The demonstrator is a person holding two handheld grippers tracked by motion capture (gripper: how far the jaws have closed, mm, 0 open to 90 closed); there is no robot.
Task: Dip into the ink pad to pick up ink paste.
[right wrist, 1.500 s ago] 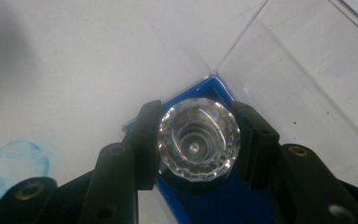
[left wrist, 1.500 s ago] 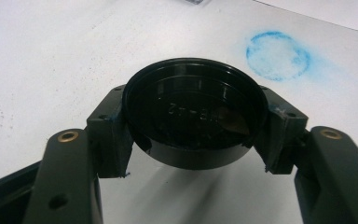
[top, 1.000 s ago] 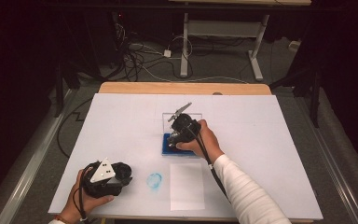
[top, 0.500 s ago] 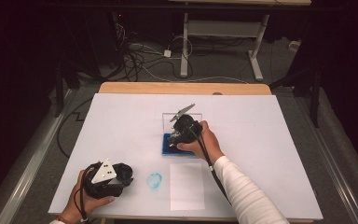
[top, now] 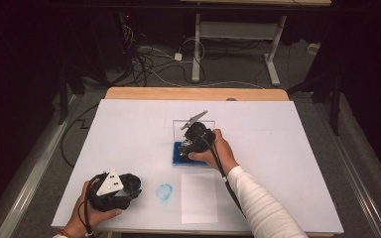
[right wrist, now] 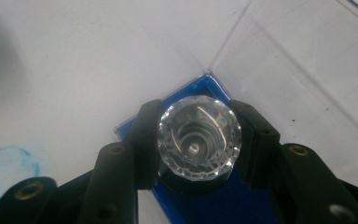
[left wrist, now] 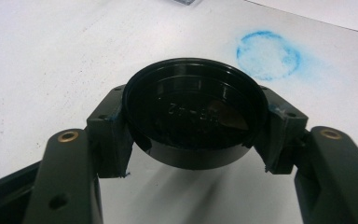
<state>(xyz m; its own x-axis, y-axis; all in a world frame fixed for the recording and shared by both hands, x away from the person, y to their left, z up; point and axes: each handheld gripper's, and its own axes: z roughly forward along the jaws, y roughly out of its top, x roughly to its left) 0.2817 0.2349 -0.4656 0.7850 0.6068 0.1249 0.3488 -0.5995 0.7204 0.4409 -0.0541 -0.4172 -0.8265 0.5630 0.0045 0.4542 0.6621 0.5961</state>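
My left gripper (top: 131, 186) rests near the table's front left corner. It is shut on a round black cap (left wrist: 193, 112), held by its rim with the hollow side facing the camera. My right gripper (top: 187, 148) is at mid-table and points down. It is shut on a clear faceted stamp knob (right wrist: 199, 137), whose dark base sits on a blue ink pad (right wrist: 223, 200). In the high view the pad (top: 177, 159) pokes out from under the right hand. The pad's clear lid (right wrist: 307, 56) lies open behind it.
A round blue ink smudge (top: 164, 192) marks the white table cover (top: 129, 129) between the two hands. A white sheet of paper (top: 199, 197) lies near the front edge. Cables and desk legs are on the floor beyond the table.
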